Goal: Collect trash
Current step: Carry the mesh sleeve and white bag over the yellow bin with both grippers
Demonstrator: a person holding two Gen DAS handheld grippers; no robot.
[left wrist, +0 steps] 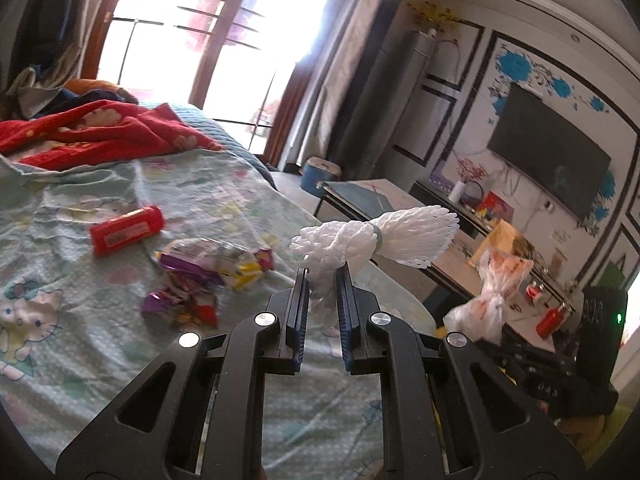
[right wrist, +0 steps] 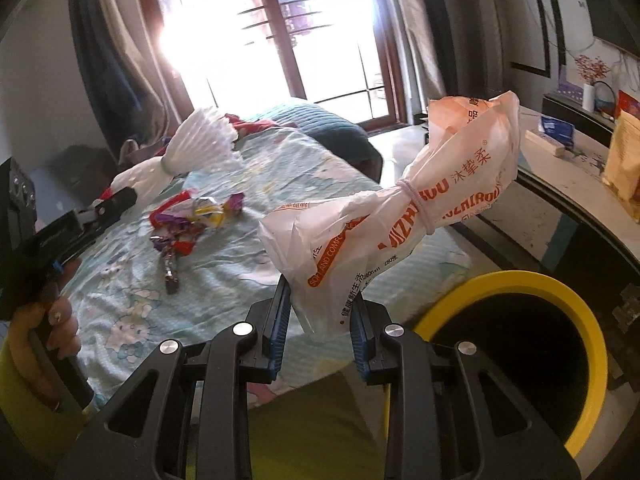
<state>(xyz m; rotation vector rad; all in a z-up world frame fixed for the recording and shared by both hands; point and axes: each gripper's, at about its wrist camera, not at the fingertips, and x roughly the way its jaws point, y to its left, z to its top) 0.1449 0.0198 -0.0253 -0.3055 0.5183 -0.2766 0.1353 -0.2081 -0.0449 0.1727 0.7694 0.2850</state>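
My left tongs (left wrist: 322, 276) are squeezed shut on a white foam net (left wrist: 376, 236) that is bunched up and tied with a band in the middle, and it sticks up in the air over the bed's near edge. My right tongs (right wrist: 320, 304) are pinching the bottom end of a white plastic bag with orange writing (right wrist: 404, 208), tied round its middle with a thin band. This bag is also up in the air, not touching the bed (right wrist: 248, 248), and it hangs past the bed's right edge. Just below and to the right of it is a bin with a yellow rim (right wrist: 576, 300), and the inside looks dark. In the middle of the bed lie some crinkled candy wrappers (left wrist: 208, 272), purple, yellow and red, in a small heap. A bit further toward the head of the bed is a red box (left wrist: 127, 230) lying flat on the sheet. A red blanket (left wrist: 100, 132) is piled at the far end. In the right view I can see my left hand (right wrist: 60, 320) around the handle, and the foam net there looks a little blurry, so I can't tell its shape well
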